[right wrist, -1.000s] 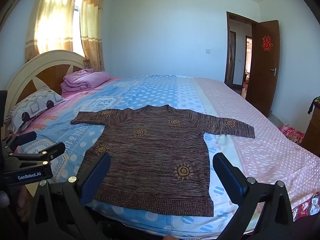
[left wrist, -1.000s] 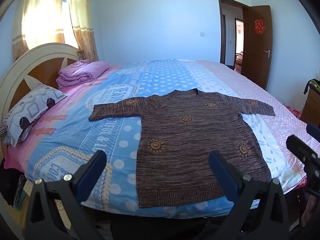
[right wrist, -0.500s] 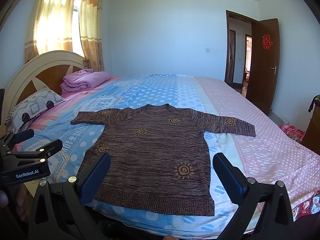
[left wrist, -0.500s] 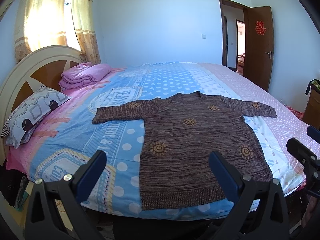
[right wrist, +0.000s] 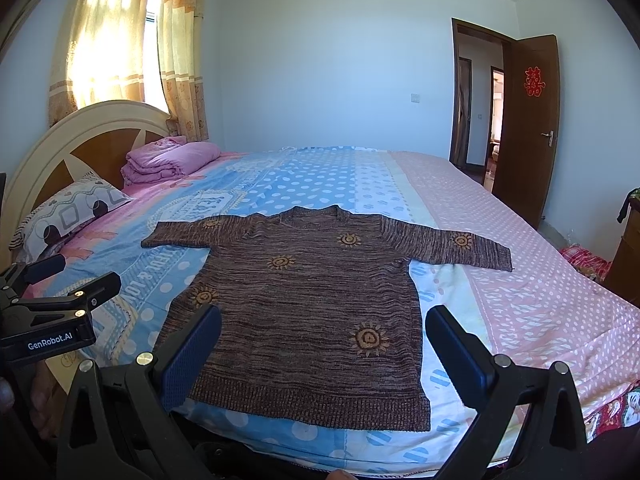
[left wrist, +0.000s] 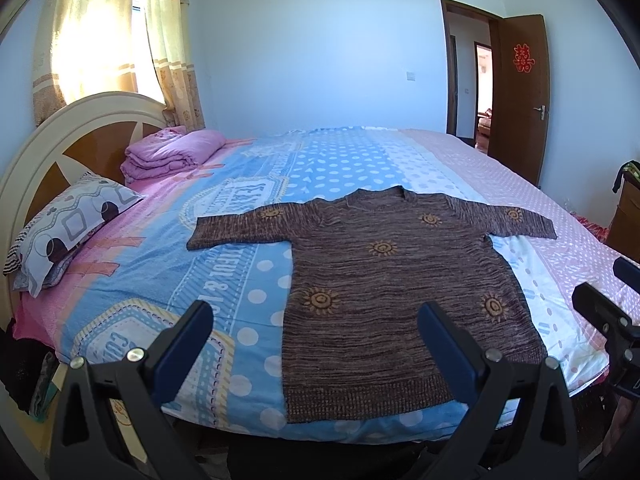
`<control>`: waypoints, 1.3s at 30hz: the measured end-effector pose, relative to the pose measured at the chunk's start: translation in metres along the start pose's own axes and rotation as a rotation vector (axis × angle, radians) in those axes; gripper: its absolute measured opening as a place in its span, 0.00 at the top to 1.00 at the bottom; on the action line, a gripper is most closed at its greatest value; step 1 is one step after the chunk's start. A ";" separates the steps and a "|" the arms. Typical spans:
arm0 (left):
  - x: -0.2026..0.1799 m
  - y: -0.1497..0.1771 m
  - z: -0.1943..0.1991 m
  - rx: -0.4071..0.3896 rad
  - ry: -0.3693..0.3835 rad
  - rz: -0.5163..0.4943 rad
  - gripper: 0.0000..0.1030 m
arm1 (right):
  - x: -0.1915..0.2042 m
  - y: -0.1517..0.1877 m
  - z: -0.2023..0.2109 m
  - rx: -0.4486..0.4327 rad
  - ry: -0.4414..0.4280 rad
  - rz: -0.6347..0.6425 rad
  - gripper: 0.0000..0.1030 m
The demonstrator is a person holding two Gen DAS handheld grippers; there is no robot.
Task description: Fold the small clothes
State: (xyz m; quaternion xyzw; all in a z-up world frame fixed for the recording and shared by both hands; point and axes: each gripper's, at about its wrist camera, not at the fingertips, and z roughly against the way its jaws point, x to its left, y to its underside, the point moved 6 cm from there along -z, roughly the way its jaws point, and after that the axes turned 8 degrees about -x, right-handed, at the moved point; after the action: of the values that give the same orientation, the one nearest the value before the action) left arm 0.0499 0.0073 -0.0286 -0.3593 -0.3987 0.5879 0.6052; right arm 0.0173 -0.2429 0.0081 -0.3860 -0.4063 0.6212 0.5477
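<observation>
A brown knitted sweater [left wrist: 392, 292] [right wrist: 304, 312] with orange sun motifs lies flat on the bed, both sleeves spread out and its hem toward me. My left gripper [left wrist: 316, 320] hovers open in front of the hem's left part, holding nothing. My right gripper [right wrist: 324, 324] is open too, off the near edge of the bed over the hem, empty. The right view shows the left gripper's black body [right wrist: 52, 316] at the left edge; the left view shows the right one [left wrist: 608, 320] at the far right.
The bed [left wrist: 168, 272] has a blue, pink and white sheet. A patterned pillow [left wrist: 68, 224] and a folded pink blanket [left wrist: 172, 156] lie by the headboard [left wrist: 60, 140] at left. An open brown door [left wrist: 516, 96] stands at right, with wooden furniture [left wrist: 626, 216] beside it.
Both views have shifted slightly: the sweater sits a little further right in the left wrist view. Both grippers stay open and empty.
</observation>
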 end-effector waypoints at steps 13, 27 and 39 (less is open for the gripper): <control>0.000 0.001 -0.001 0.002 0.000 -0.001 0.00 | 0.002 0.001 -0.002 0.008 -0.006 -0.002 0.01; 0.000 0.001 -0.001 0.004 -0.001 0.004 0.00 | 0.001 0.003 -0.004 0.017 -0.012 -0.006 0.01; 0.001 0.001 -0.003 0.009 -0.002 -0.003 0.00 | 0.003 0.008 -0.009 0.034 -0.027 -0.008 0.01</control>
State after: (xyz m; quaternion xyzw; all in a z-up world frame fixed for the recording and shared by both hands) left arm 0.0524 0.0085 -0.0305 -0.3553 -0.3970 0.5893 0.6073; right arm 0.0225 -0.2401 -0.0026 -0.3665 -0.4048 0.6310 0.5510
